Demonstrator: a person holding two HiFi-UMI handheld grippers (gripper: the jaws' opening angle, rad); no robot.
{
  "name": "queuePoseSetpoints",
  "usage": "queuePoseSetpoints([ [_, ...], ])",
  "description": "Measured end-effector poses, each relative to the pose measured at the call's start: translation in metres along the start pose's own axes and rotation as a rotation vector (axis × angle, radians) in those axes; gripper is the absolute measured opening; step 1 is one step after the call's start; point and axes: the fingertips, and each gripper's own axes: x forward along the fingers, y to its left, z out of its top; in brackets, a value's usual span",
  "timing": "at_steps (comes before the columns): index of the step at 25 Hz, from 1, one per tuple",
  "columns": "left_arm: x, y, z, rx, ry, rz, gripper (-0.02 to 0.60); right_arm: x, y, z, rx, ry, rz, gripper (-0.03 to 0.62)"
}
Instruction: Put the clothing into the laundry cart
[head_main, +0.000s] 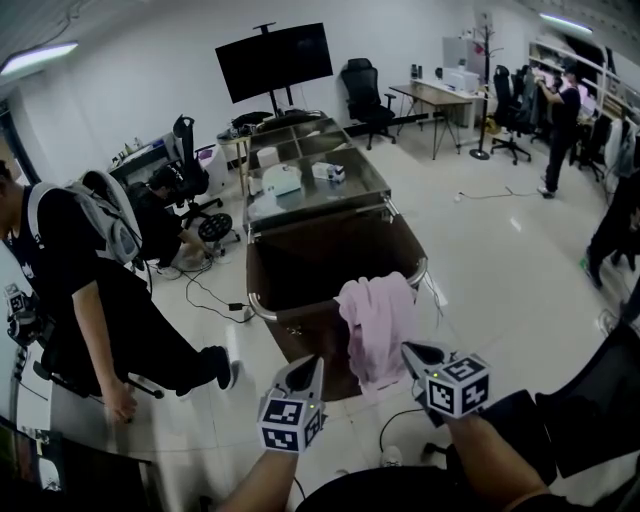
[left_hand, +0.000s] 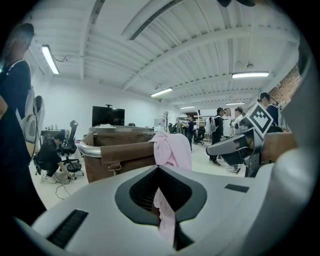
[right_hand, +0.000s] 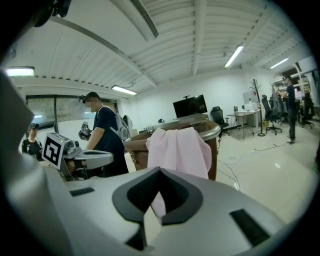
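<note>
Head view: we look steeply down on the cart (head_main: 292, 338), its near end straight ahead of us and both grippers low in front of it.
Garment: the garment (head_main: 378, 325) lies draped over the near rim (head_main: 256, 306) at the cart's right corner. Most of it hangs down the outer wall, and we see none of it down inside.
Left grip: the left gripper (left_hand: 167, 222) is clenched on a strip of the garment, which runs down between its jaws.
Right grip: the right gripper (right_hand: 159, 220) is clenched as well, with a lower corner of the garment running into the pinch.
Between the grippers: they stand apart, and the garment's lower end hangs between them.
Near edge: left of the garment the rim is bare as far as the left corner.
Far edge: a metal top (head_main: 315, 180) with boxes on it covers the cart's far half. The open half is the one nearest us.
Room on our right: bare floor (head_main: 500, 280) runs along the cart's right side. A black chair (head_main: 590, 410) stands near the right gripper.
Room on our left: a person (head_main: 70, 270) stands near the cart's left corner, with cables (head_main: 200, 295) on the floor between the two.
</note>
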Motion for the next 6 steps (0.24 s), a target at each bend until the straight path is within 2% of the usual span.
queuePoseSetpoints([
  [6, -0.0016, -0.0015, 0.0, 0.002, 0.006, -0.007, 0.0, -0.001, -0.0002, -0.0005, -0.003, 0.005, -0.002, 0.002],
])
